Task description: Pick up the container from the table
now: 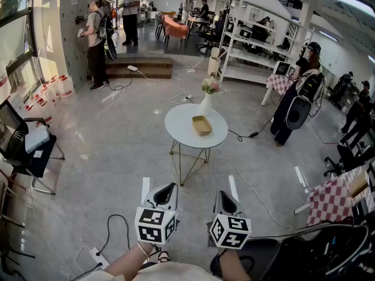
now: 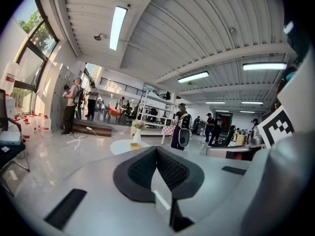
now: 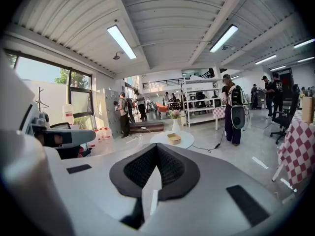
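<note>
A shallow tan container (image 1: 202, 125) sits on a small round white table (image 1: 181, 134) a few steps ahead, next to a white vase (image 1: 206, 103) of flowers. My left gripper (image 1: 170, 188) and right gripper (image 1: 224, 195) hang side by side low in the head view, far short of the table, both pointing toward it. Each has its jaws shut with nothing between them. In the left gripper view the container (image 2: 136, 145) is tiny, just above the left gripper (image 2: 156, 149). The right gripper view has the container (image 3: 173, 138) on the table (image 3: 184, 142), beyond the right gripper (image 3: 156, 148).
Pale polished floor lies between me and the table. A person with a backpack (image 1: 295, 101) stands right of the table. A black chair (image 1: 28, 151) stands at the left, a checkered table (image 1: 333, 199) at the right. Cables and a power strip (image 1: 96, 256) lie on the floor near my feet.
</note>
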### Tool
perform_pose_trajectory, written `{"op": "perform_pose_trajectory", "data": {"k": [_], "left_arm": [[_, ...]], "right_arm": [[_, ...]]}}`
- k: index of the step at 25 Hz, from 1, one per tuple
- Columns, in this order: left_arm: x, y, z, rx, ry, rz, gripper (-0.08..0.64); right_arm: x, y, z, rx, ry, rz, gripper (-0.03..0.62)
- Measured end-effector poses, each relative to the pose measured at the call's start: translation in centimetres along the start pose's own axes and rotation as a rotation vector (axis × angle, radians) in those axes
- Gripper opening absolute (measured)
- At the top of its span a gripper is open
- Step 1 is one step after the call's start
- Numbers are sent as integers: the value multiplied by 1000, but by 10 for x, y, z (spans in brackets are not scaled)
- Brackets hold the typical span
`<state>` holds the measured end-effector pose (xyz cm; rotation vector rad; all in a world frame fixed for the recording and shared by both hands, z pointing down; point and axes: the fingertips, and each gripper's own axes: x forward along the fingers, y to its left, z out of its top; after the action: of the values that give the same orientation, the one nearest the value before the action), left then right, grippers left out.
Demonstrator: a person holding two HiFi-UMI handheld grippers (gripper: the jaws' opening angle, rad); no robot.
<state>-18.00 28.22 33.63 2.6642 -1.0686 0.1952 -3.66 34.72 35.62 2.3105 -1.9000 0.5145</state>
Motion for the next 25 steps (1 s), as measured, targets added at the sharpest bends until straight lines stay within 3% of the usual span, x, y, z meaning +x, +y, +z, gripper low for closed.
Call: {"op": "perform_pose_trajectory", "data": {"k": [15,25], "left_arm": [[22,39,3,-11,2,9,17],[35,46,-6,2,26,-20,17]], "right_arm": [[36,-3,10,57,-27,-55,25],[44,-10,-10,110,11,-97,25]]}}
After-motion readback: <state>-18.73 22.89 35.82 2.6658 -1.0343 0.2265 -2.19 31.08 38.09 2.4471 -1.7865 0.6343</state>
